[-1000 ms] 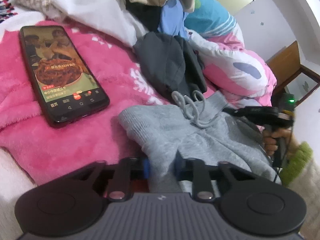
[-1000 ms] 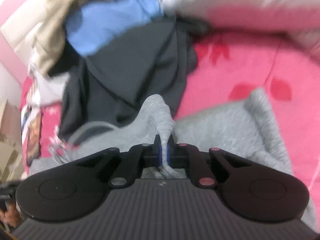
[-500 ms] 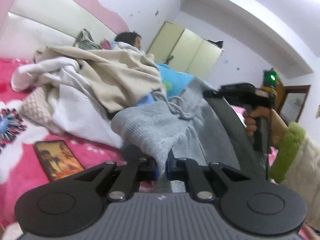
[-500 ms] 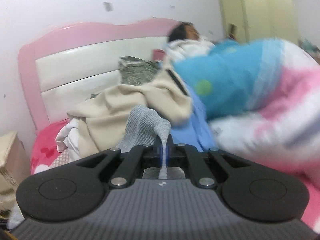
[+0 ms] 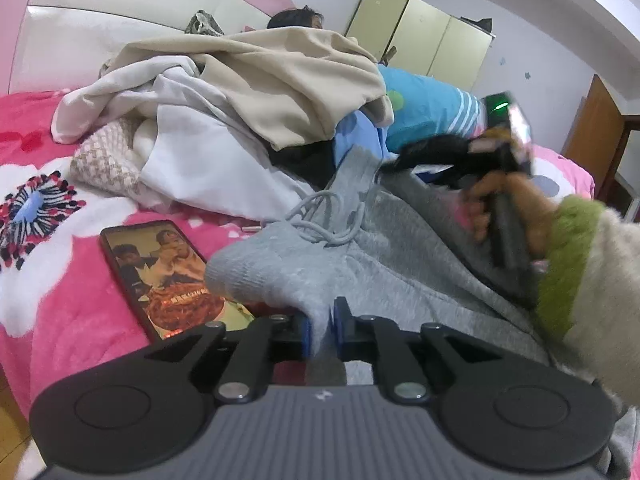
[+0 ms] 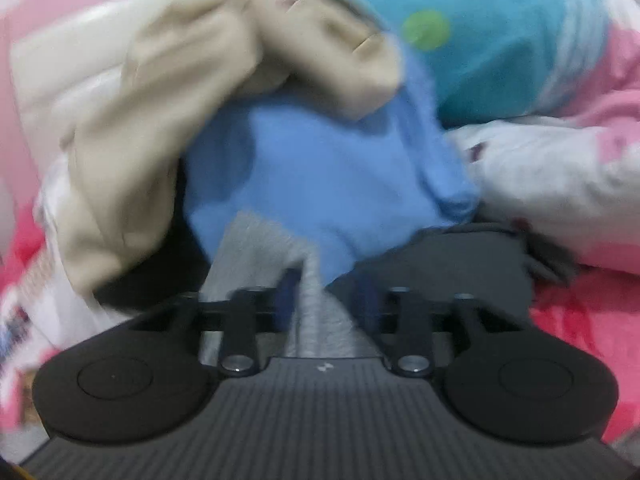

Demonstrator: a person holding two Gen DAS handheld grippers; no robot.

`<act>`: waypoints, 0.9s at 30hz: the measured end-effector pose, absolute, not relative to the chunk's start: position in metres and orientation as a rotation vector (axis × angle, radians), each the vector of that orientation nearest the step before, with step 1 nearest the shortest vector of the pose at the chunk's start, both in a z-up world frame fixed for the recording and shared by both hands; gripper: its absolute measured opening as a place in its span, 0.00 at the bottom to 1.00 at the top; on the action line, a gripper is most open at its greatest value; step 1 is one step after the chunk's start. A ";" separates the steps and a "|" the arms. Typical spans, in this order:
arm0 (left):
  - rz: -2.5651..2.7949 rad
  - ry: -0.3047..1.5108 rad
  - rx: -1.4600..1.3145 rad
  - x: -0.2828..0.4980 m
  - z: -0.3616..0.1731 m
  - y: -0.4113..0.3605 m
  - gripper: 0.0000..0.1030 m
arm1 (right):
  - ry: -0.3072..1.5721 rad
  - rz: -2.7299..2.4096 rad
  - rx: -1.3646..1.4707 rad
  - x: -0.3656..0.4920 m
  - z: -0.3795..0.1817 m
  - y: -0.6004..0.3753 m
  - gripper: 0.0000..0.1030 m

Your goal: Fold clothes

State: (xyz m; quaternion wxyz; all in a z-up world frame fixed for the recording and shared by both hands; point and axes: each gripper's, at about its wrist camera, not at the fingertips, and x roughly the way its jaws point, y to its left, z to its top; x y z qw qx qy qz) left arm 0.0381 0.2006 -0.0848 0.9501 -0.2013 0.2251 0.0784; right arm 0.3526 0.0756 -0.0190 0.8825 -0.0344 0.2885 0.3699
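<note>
left gripper (image 5: pixel 320 330) clamped on near corner of grey sweatpants (image 5: pixel 384 264) | right gripper (image 6: pixel 326 304) fingers apart, grey cloth between | sweatpants stretch waistband left-to-right between the grippers, above the bed (image 5: pixel 72 300), phone (image 5: pixel 160 276) at left | pile of clothes (image 5: pixel 248 92) far

Black tongs (image 5: pixel 320 326) — blue pads, silver screws, ribbed grey body — cream fleece sleeve (image 5: pixel 600 300), green cuff.
</note>
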 end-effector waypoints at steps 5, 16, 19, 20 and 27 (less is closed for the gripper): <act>0.139 0.487 -0.395 0.036 -0.083 0.194 0.39 | 0.559 0.743 0.150 0.331 0.031 -0.001 0.61; 0.054 0.548 -0.372 0.022 -0.069 0.168 0.72 | 0.497 0.500 0.585 0.184 0.026 -0.266 0.70; 0.029 0.576 -0.338 0.015 -0.064 0.158 0.74 | 0.557 0.366 0.593 0.154 -0.004 -0.319 0.70; 0.013 0.581 -0.325 0.012 -0.062 0.153 0.74 | 0.581 0.329 0.614 0.145 -0.016 -0.334 0.70; -0.098 0.613 -0.231 -0.009 -0.044 0.120 0.74 | 0.652 0.265 0.823 0.099 -0.098 -0.388 0.70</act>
